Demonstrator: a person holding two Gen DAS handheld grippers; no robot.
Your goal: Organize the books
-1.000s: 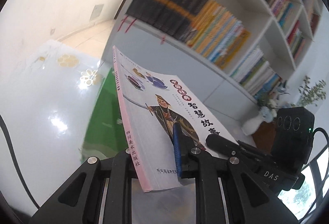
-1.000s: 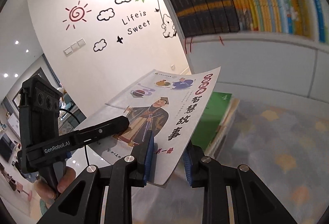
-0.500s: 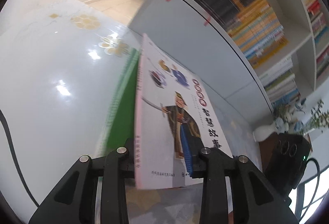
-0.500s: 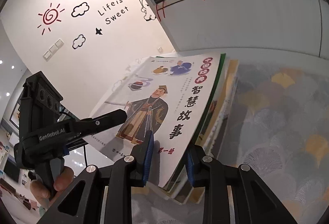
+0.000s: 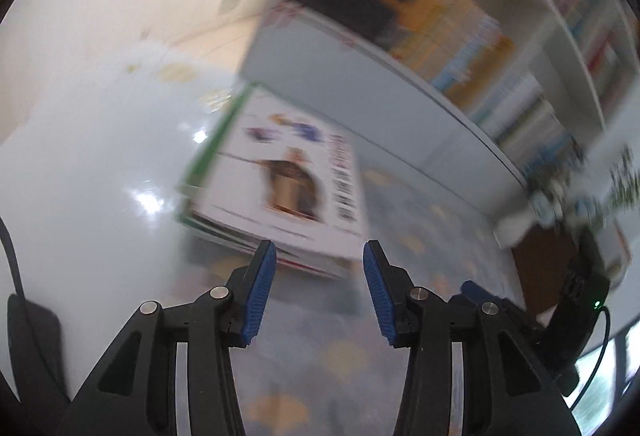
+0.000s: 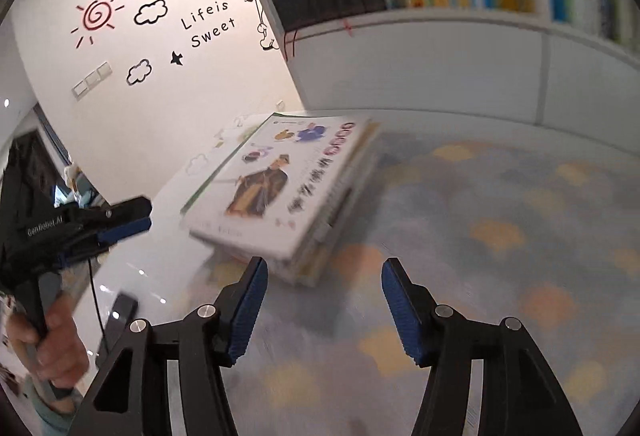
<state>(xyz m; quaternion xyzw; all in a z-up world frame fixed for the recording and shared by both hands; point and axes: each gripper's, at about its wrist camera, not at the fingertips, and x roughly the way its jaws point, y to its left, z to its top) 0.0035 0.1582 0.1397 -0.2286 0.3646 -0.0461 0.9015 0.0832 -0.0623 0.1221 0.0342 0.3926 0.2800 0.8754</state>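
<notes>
White shelving (image 6: 440,48) packed with upright books runs along the back, and below it a cloth with pale scallop patches (image 6: 500,236) covers the table, giving way to glossy white tabletop (image 5: 80,176) on the far side. On the cloth sits a low stack of books (image 6: 320,248), and the storybook with the robed figure on its cover (image 6: 276,184) lies flat on top, with a green book's edge (image 5: 208,152) showing beneath it along its far side.

Both tools have let go. The left gripper (image 5: 318,288) has its jaws opening with only bare cloth between the blue pads (image 5: 258,292); the stack's near edge sits just beyond their tips. The right gripper (image 6: 324,308) is likewise opening, nothing between its pads (image 6: 250,306), the stack's near corner just ahead of its left pad. In the right view the left tool is visible off to the side in the person's hand (image 6: 56,340), clear of the books.

The step in hand looks like release and retreat. To do it well, judging from the overhang at the near corner, both tools should back straight away from the stack, not sweep sideways, so no pad catches the thin top cover and skews it. The pile's edges look uneven, so a gentle squaring nudge against the near edge may be worth it before fetching another book; both views are motion-blurred, so exact alignment is hard to tell
</notes>
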